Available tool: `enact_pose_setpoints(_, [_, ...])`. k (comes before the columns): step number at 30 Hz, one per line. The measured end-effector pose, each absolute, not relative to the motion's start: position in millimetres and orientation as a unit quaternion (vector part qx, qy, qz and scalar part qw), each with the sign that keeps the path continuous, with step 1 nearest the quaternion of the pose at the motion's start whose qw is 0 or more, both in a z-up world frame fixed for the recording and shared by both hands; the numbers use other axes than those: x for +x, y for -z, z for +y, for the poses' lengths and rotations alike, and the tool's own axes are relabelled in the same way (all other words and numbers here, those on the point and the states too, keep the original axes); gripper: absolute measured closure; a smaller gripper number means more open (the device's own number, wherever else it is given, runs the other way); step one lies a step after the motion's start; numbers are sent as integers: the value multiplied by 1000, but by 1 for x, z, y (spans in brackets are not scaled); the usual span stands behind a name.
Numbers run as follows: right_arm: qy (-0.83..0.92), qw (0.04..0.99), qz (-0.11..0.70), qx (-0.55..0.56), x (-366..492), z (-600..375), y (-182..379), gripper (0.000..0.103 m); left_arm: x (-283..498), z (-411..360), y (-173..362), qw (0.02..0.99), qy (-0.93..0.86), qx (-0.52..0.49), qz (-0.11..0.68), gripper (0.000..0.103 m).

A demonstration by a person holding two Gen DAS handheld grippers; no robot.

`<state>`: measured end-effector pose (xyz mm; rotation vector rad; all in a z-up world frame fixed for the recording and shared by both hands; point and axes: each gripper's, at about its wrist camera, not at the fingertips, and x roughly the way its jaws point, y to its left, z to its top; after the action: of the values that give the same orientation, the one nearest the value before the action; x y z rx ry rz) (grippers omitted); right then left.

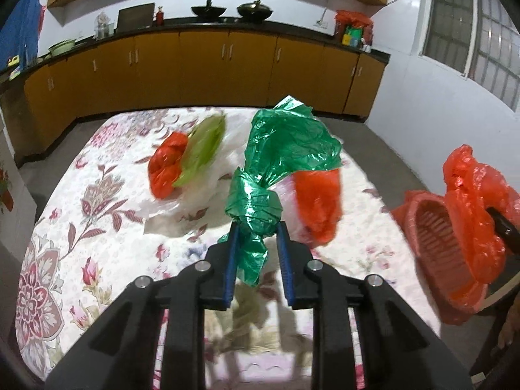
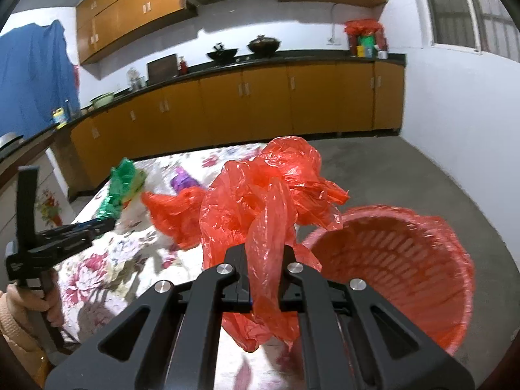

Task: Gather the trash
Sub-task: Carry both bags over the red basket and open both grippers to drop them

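The left claw [image 1: 258, 232] is clenched on a twisted green plastic bag [image 1: 286, 149], held above the flowered surface [image 1: 65, 260]; the bag's long axis runs up and away from the claw, its crinkled mouth flaring at the far end and a thin tail hanging down between the blue pads [image 1: 232, 260]. The right claw [image 2: 265, 256] grips a glossy, crumpled red bag [image 2: 269, 201] that billows upward, just beside the open ribbed red basket [image 2: 396, 260] lined with red plastic. On the surface behind lie another red bag [image 1: 167, 169], a blurred yellow-green wrapper [image 1: 204, 149], white plastic [image 1: 208, 188] and a further red bag [image 1: 320, 204].
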<state>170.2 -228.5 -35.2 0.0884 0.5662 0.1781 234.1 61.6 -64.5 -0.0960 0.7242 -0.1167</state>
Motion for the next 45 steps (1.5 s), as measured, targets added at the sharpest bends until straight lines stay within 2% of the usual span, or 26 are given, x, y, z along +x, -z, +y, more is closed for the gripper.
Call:
enact_pose_setpoints(16, [39,961,261,76,142,-326,28,98,220,-53,20,927,189,-20,322,80])
enact_pose_setpoints(29, [53,955,266,120,139,-360,34,98,226,-156,44,892,283,6,354,80])
enact_pose_setpoints(45, [49,952,264,146,141,-373,43,98,239,-193,64,877,300,14,376,79])
